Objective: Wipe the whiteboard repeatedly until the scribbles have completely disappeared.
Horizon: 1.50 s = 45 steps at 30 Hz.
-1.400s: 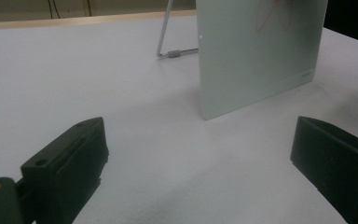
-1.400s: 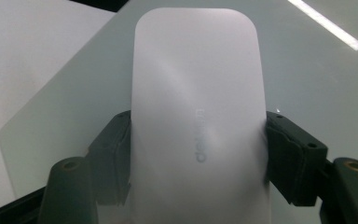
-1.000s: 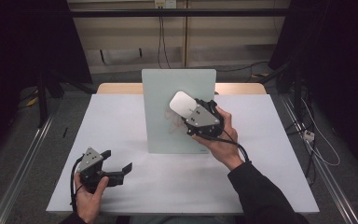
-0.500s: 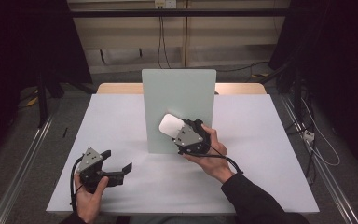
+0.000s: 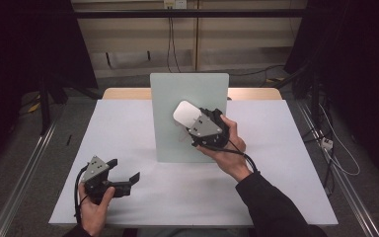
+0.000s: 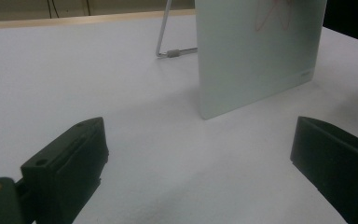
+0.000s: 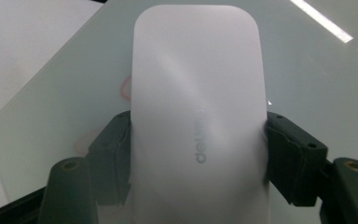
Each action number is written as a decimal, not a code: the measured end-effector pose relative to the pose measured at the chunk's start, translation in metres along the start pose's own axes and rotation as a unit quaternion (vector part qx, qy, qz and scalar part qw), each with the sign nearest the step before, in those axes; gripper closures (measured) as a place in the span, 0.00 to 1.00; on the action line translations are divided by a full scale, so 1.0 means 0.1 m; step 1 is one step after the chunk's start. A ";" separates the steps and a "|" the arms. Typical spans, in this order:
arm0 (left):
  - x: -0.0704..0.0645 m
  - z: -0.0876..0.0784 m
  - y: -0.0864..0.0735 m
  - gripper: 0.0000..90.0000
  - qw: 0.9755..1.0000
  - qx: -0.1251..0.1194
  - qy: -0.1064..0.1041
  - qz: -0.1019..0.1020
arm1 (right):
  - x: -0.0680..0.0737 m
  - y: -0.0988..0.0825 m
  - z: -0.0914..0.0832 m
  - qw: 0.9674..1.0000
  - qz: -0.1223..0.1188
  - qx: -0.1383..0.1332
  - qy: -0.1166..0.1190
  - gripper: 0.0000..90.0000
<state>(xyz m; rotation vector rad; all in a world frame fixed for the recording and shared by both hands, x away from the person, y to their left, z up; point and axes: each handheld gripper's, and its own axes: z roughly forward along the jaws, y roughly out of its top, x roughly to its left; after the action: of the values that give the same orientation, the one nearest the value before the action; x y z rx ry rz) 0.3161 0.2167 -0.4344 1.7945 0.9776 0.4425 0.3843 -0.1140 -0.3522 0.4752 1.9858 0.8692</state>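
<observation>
Left gripper (image 5: 127,171) low, jaws apart; right gripper (image 5: 193,117) raised, jaws clamped.

A: What surrounds the table (image 5: 286,148)?

B: A grey floor (image 5: 74,123), with a metal rail (image 5: 22,182) running along each side. Cables (image 5: 325,143) trail over the floor at the right.

A: And behind it?

B: A beige wall (image 5: 128,34), two cables (image 5: 170,29) hanging down it (from an outlet at the top edge). Black curtains (image 5: 360,74) close in both sides, so the room is dim.
</observation>
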 end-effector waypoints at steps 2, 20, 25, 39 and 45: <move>0.00 0.00 0.00 0.04 1.000 0.000 0.000 0.000 | -0.01 0.03 0.01 1.000 0.002 0.000 -0.005 0.35; 0.00 -0.01 0.00 0.04 1.000 0.000 0.000 0.003 | 0.53 -0.08 0.16 0.997 -0.030 0.038 0.063 0.35; 0.00 0.00 0.00 0.04 1.000 0.000 0.001 0.002 | 0.68 -0.17 0.18 0.994 -0.040 0.052 0.090 0.35; 0.00 -0.01 0.00 0.04 1.000 -0.001 0.000 0.001 | 0.24 0.01 0.08 0.999 -0.002 0.023 0.029 0.35; 0.00 -0.01 0.00 0.04 1.000 -0.001 0.001 0.001 | 0.13 0.04 0.05 1.000 0.004 0.017 0.006 0.35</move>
<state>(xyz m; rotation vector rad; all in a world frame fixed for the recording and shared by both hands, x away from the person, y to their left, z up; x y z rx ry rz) 0.3159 0.2173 -0.4339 1.7933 0.9767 0.4460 0.3815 -0.1015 -0.3584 0.4992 2.0129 0.8458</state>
